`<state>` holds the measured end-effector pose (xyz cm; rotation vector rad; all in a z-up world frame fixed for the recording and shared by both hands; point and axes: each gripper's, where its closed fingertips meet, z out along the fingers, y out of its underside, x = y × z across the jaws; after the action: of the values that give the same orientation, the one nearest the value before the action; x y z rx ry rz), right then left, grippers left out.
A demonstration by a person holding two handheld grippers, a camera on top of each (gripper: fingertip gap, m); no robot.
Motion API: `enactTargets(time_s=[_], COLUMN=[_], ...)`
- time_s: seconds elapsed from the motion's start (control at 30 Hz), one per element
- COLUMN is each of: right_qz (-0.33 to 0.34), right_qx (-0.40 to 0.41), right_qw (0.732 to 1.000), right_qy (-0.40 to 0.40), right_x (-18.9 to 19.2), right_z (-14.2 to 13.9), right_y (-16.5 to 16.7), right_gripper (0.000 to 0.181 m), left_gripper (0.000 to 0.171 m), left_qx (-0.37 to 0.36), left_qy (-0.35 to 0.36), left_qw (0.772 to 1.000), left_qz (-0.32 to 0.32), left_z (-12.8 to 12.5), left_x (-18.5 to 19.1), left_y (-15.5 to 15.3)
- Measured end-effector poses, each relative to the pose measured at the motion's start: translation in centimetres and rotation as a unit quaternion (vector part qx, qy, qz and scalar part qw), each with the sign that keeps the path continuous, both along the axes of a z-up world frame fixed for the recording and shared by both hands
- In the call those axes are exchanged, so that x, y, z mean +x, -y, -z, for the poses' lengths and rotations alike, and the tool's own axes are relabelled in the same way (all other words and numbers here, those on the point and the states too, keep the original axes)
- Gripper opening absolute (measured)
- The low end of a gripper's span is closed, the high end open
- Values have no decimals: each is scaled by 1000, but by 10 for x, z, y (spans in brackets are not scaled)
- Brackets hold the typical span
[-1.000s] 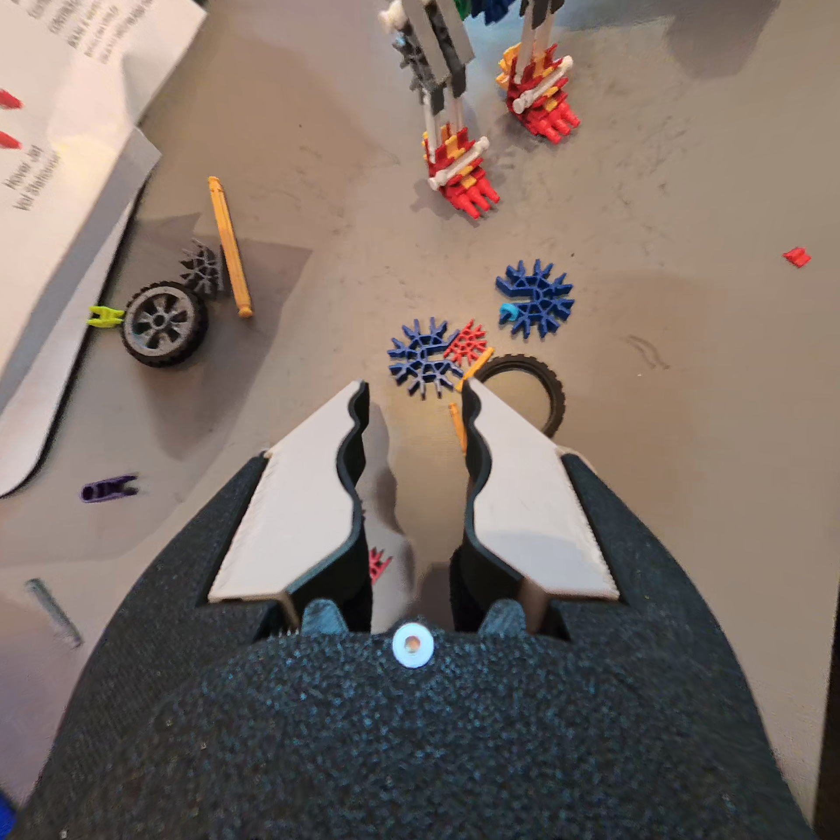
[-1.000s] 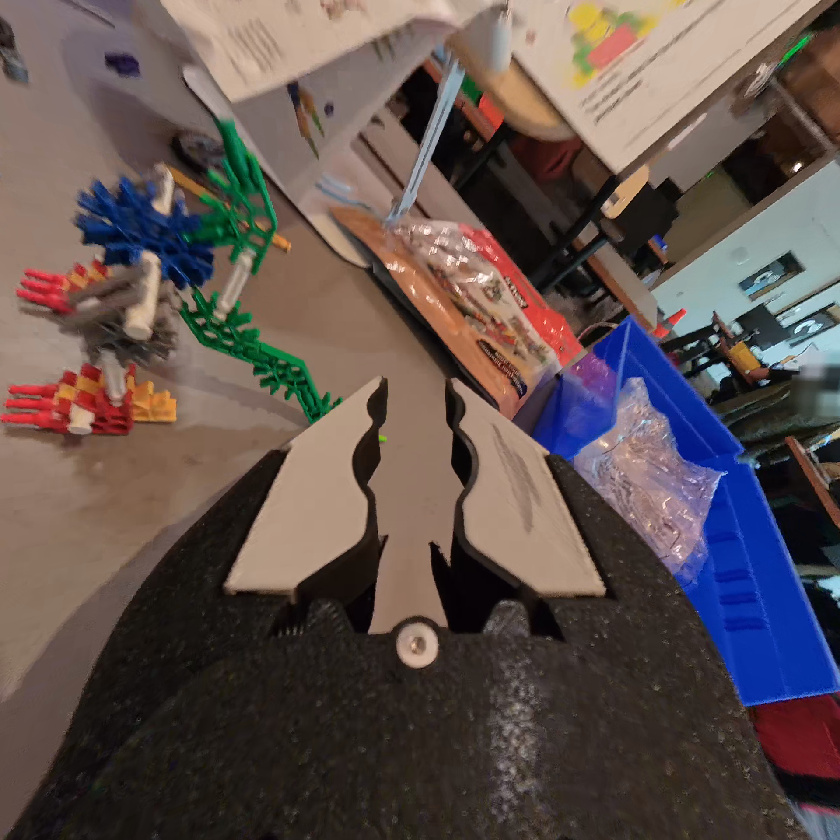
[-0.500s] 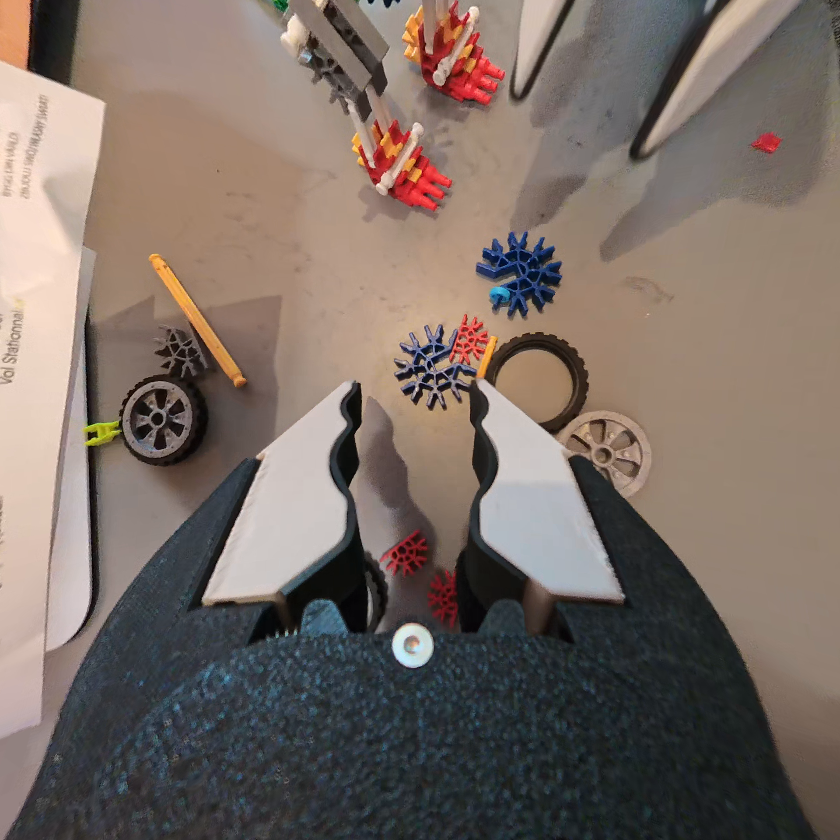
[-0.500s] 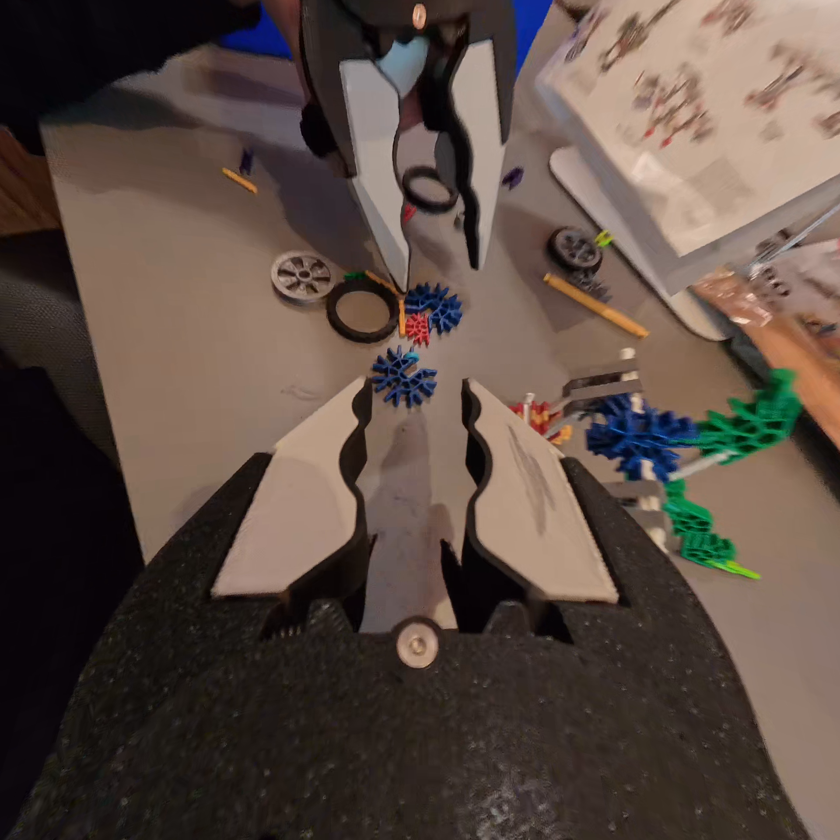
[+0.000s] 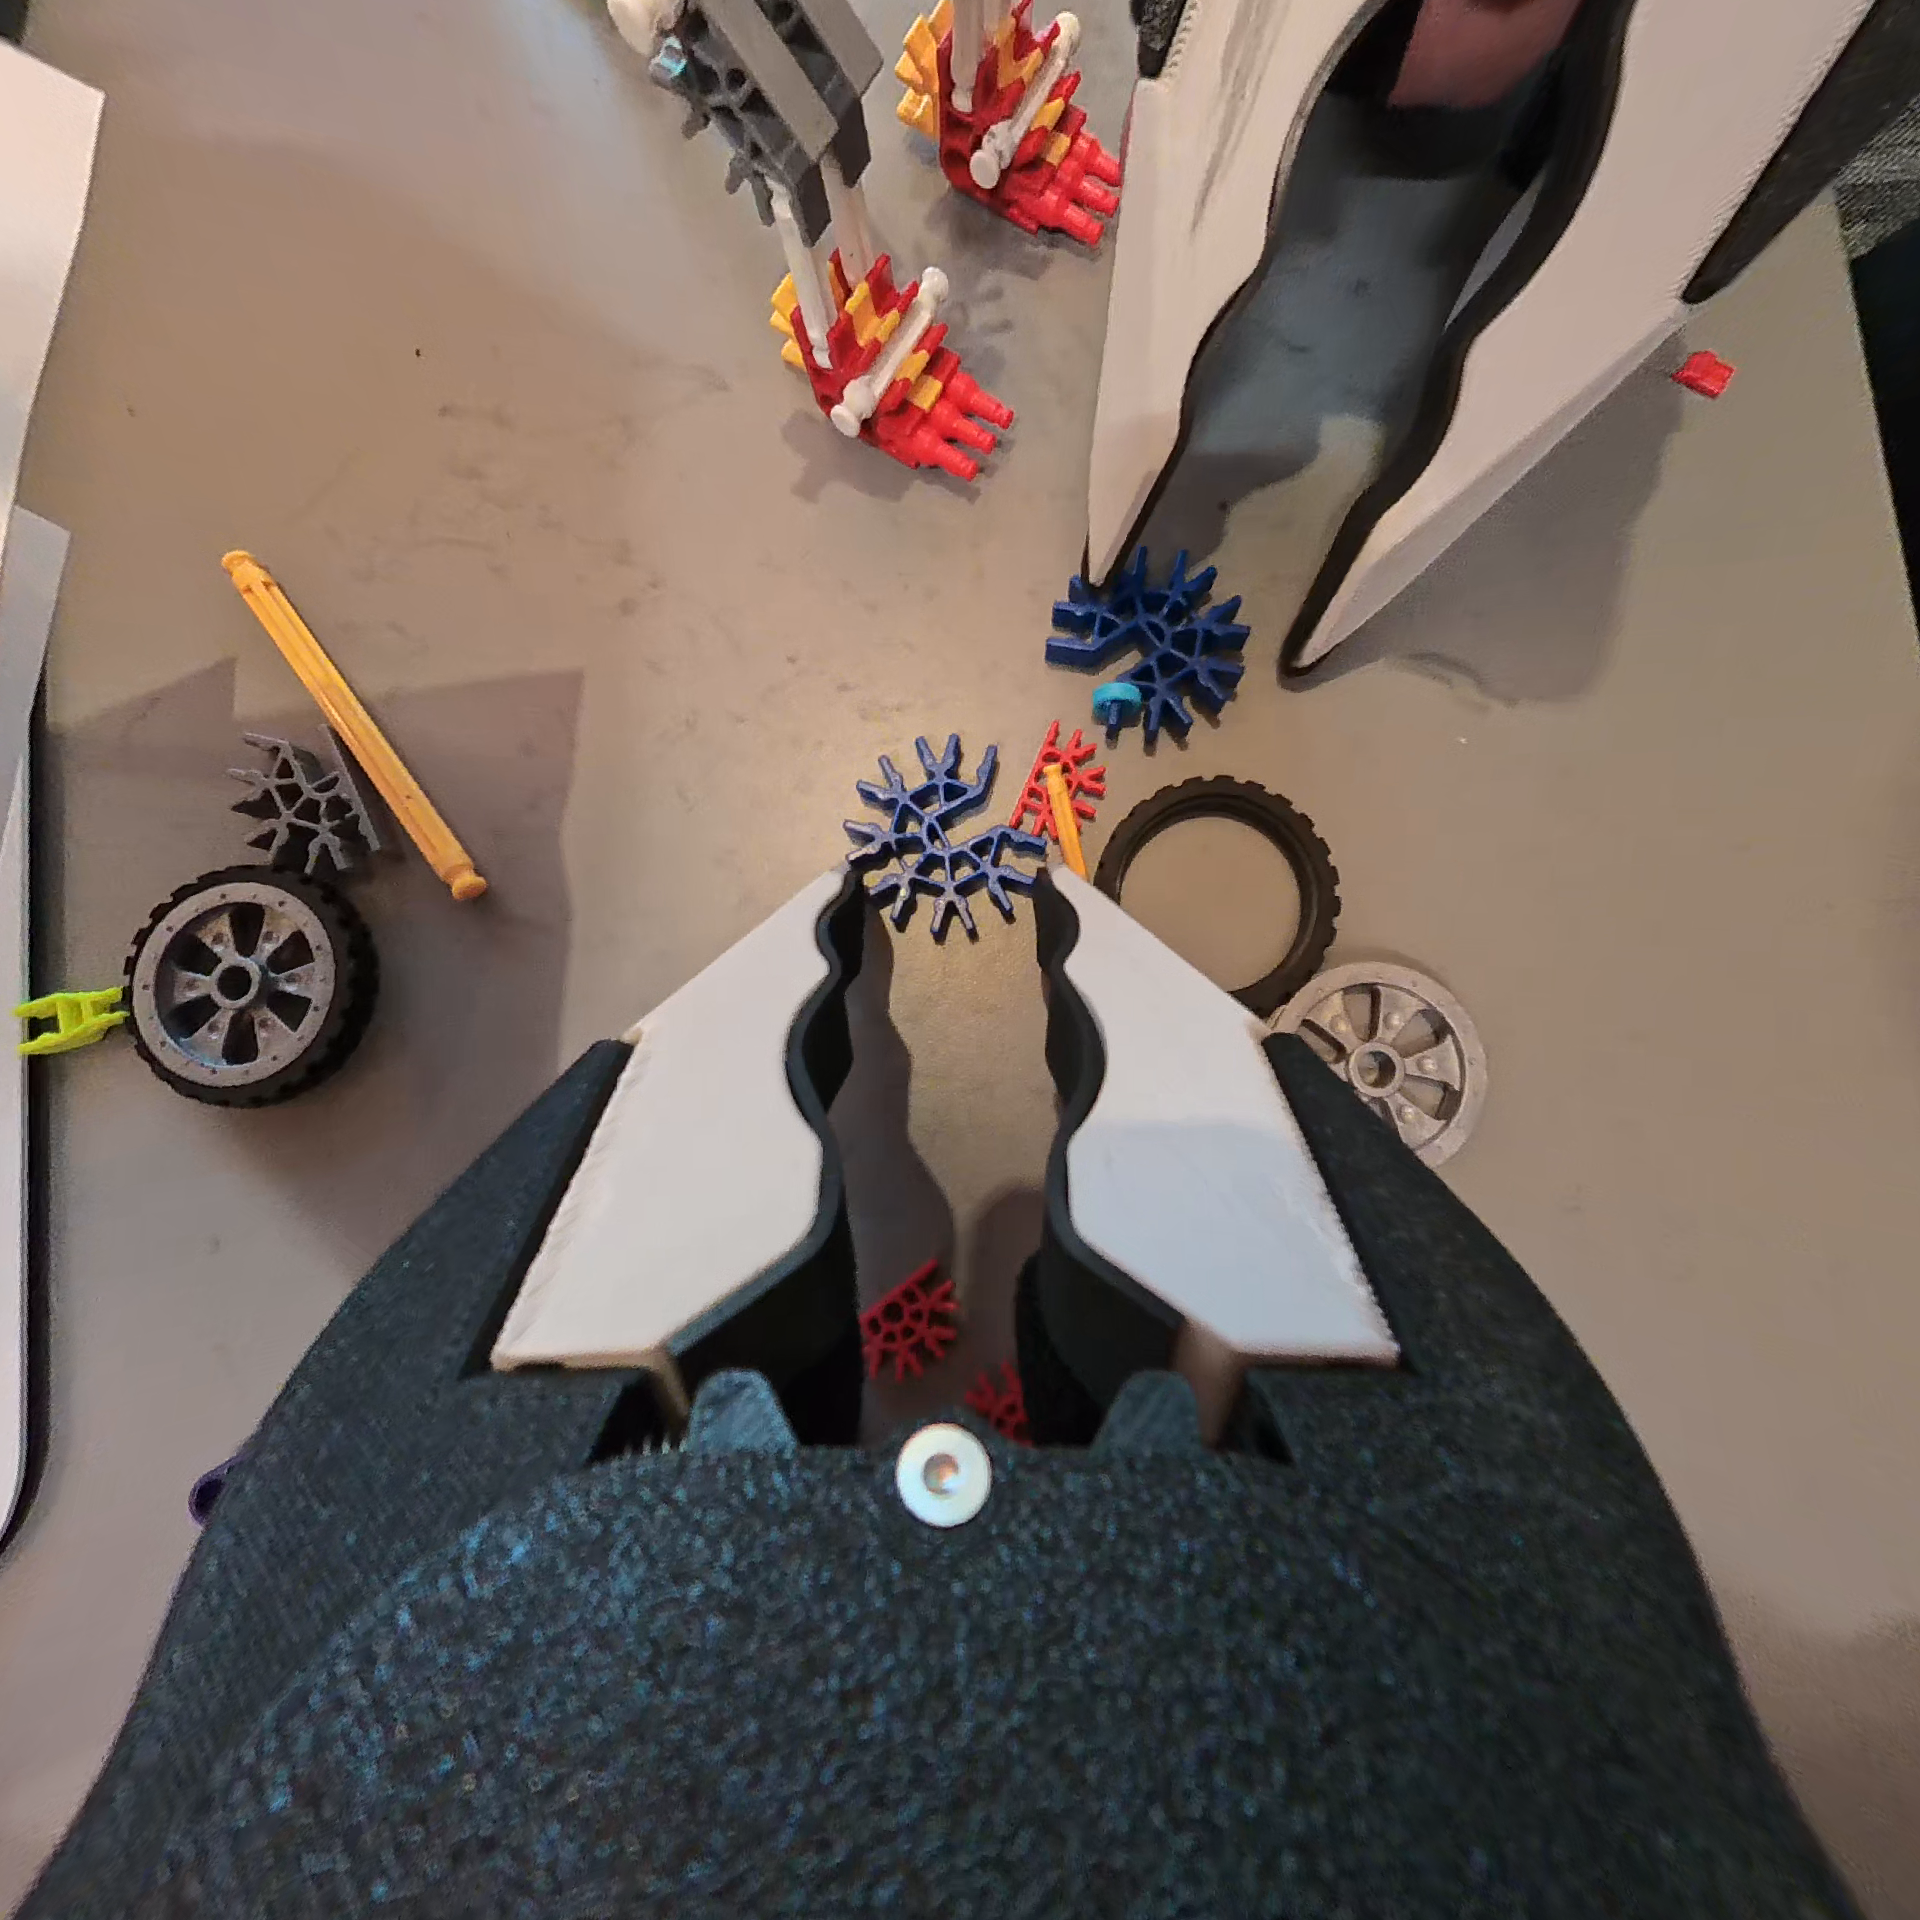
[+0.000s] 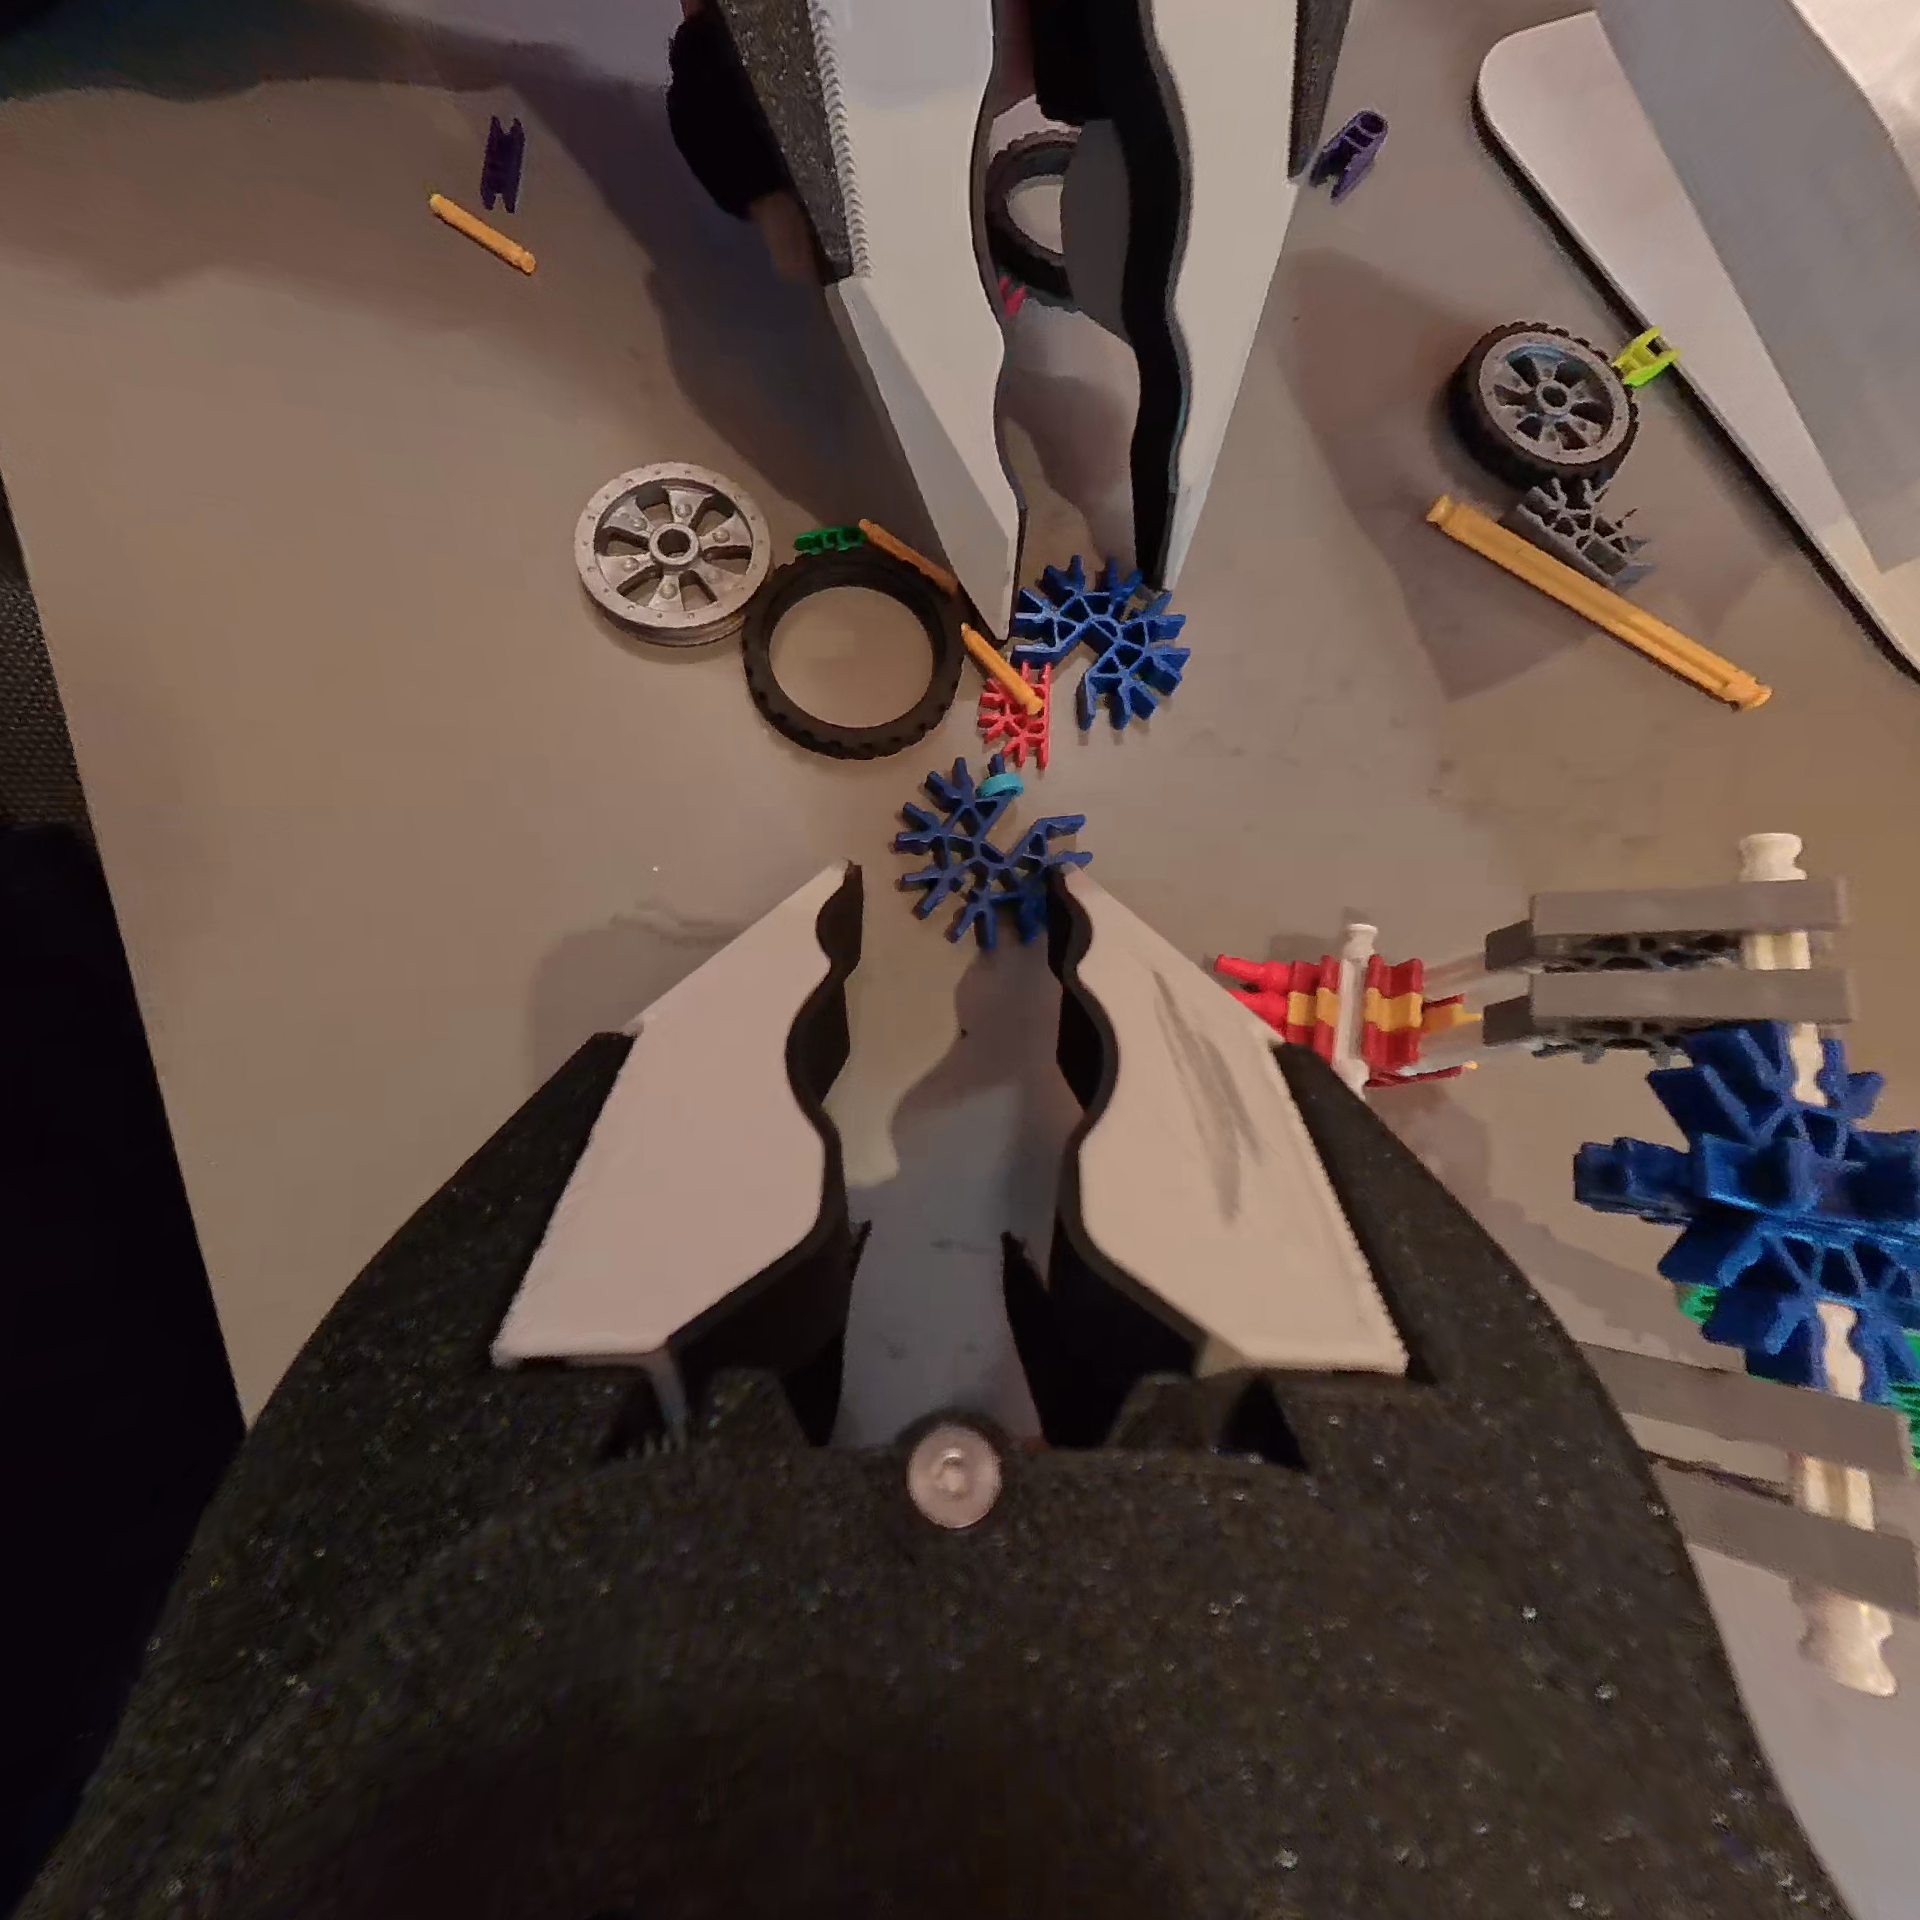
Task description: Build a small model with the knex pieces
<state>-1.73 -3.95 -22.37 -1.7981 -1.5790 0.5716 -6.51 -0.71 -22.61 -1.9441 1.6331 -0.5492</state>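
Since half a second ago, both grippers have been lowered toward the loose pieces on the grey table (image 5: 1558,1351), and the right gripper, seen then only at the top edge of the left wrist view, now reaches well into it.

The black tyre ring (image 5: 1216,899) is taken as the landmark. In the left wrist view, the left gripper (image 5: 945,883) is held with its jaws parted, and nothing is gripped between them. Its tips are set at either side of a blue snowflake connector (image 5: 940,836) lying just left of the tyre ring; whether the piece is touched cannot be told. A small red connector (image 5: 1060,790) with a short orange rod across it lies between that blue piece and the tyre ring.

The right gripper (image 5: 1195,613) is also open and empty. A second blue snowflake connector (image 5: 1153,644), beyond the tyre ring, is framed by its tips, one fingertip (image 5: 1103,551) resting at the piece's edge. In the right wrist view the same gripper (image 6: 956,883) is seen with this connector (image 6: 987,862) just ahead of its tips.

A silver wheel hub (image 5: 1377,1060) lies just beside the tyre ring on the near side. A complete wheel (image 5: 244,982) and a long orange rod (image 5: 348,722) lie well to the tyre ring's left. A red-and-yellow built model (image 5: 894,353) stands beyond it.
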Motion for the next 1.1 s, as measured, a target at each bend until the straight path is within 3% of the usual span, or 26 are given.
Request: enactTargets(time_s=[0.43,0.77,1.1], right_qz=[2,-2,-5], right_qx=[15,10,2], right_qw=[1000,1000,1000], right_qy=[-3,-5,-4], right_x=[1,1,1], right_z=[0,0,1], right_y=[-10,-9,-8], right_gripper=[28,41,40], left_gripper=[32,32,32], left_qx=[7,16,18], left_qy=[0,0,-2], left_qw=[1000,1000,1000], left_qz=[2,-5,-4], left_z=[0,-1,-1], left_x=[2,3,4], left_y=[-2,-6,-6])
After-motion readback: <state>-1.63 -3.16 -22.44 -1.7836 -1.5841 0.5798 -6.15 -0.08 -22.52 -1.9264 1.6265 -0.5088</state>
